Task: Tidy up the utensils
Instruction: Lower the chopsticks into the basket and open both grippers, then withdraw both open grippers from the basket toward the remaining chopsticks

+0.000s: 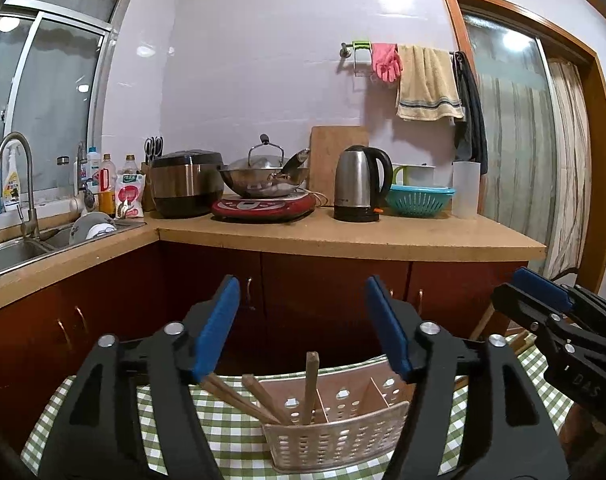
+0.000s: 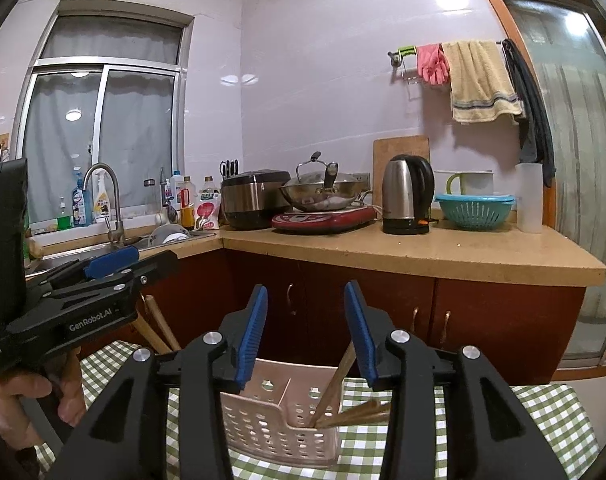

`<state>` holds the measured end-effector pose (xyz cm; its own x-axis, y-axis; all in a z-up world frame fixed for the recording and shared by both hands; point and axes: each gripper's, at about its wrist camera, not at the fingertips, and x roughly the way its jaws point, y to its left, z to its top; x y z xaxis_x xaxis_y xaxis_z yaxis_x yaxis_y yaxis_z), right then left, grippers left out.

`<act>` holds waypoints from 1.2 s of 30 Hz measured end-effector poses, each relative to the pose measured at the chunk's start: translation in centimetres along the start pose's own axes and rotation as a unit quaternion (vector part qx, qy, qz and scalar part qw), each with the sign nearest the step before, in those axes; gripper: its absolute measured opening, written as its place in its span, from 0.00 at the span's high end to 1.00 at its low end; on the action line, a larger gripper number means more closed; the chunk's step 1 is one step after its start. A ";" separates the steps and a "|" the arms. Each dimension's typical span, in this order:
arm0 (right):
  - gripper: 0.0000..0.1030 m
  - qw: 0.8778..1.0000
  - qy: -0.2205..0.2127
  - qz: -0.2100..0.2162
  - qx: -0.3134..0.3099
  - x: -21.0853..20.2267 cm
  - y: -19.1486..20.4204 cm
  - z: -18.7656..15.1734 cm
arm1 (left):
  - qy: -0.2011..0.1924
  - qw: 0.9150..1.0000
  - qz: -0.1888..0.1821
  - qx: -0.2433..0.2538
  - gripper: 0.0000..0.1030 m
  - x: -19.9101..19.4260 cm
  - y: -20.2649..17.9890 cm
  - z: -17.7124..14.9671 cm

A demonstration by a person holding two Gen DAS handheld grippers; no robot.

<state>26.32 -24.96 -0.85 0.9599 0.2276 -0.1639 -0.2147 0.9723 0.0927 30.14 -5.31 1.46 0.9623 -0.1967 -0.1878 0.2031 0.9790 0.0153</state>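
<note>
We have both grippers over the caddy (image 1: 339, 436), a perforated plastic box with divided slots on the checked tabletop (image 1: 175, 432). The left gripper (image 1: 303, 328) is released, its jaws wide apart with nothing between the pads. The right gripper (image 2: 307, 332) is also released, jaws partly apart; one chopstick (image 2: 337, 380) rises close beside its right pad, and we cannot tell whether it touches.

The chopsticks (image 1: 263, 400) sit in one end slot of the caddy, leaning at different angles, not upright.

What could go wrong, as we judge it: the sticks lean far out over the rim, so a brush from either gripper could tip them onto the tabletop. The caddy looks light, and a knock from a finger could slide or topple it. The two grippers work close together and could collide.

Counts: one caddy; about four chopsticks from the left wrist, though overlap makes that uncertain; two grippers. The other slots appear empty, as far as we can see.
</note>
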 end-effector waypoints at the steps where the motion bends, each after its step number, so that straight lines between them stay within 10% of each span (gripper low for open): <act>1: 0.60 1.000 -0.002 -0.002 -0.003 -0.4 0.2 0.0 | -0.004 1.000 0.002 0.002 0.34 -0.6 -0.1 0.0; 36: 0.59 0.994 0.104 -0.021 0.021 -12.6 4.0 -13.7 | 0.081 0.995 0.048 -0.013 0.27 -15.2 0.8 -13.0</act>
<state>10.92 -23.20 -11.93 0.9088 0.1967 -0.3679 -0.1627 0.9792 0.1217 13.29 -0.89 -8.46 0.9347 -0.0936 -0.3430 0.1053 0.9943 0.0155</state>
